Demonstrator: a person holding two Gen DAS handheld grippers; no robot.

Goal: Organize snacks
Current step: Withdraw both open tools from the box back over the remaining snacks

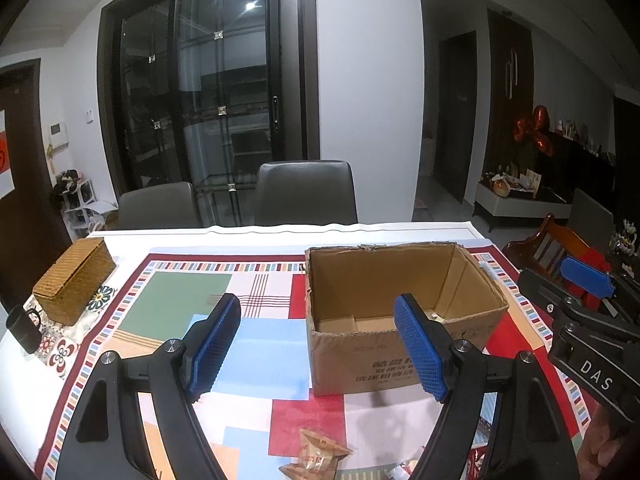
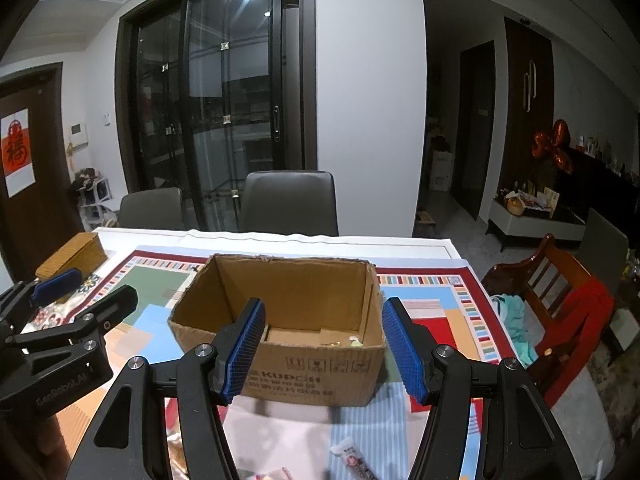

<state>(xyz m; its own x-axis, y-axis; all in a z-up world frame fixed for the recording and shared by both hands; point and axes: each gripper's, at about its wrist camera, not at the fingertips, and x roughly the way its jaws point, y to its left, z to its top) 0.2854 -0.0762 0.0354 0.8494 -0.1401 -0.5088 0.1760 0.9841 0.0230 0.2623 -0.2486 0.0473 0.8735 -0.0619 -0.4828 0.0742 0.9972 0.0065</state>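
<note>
An open brown cardboard box (image 1: 404,320) stands on the counter (image 1: 256,240), which is covered by a patchwork cloth with a striped border. Both hand-held grippers hover in front of it. The left hand-held gripper (image 1: 318,344) has its blue-padded jaws spread apart with nothing between them; so does the right hand-held gripper (image 2: 324,350). Small wrapped snacks lie on the cloth near the front edge: a tan packet (image 1: 318,456) and a white sachet (image 2: 354,458). A woven lidded basket (image 1: 74,280) sits far left beside a black mug (image 1: 24,328).

Both wrist views face cardboard box (image 1: 400,320), near.
</note>
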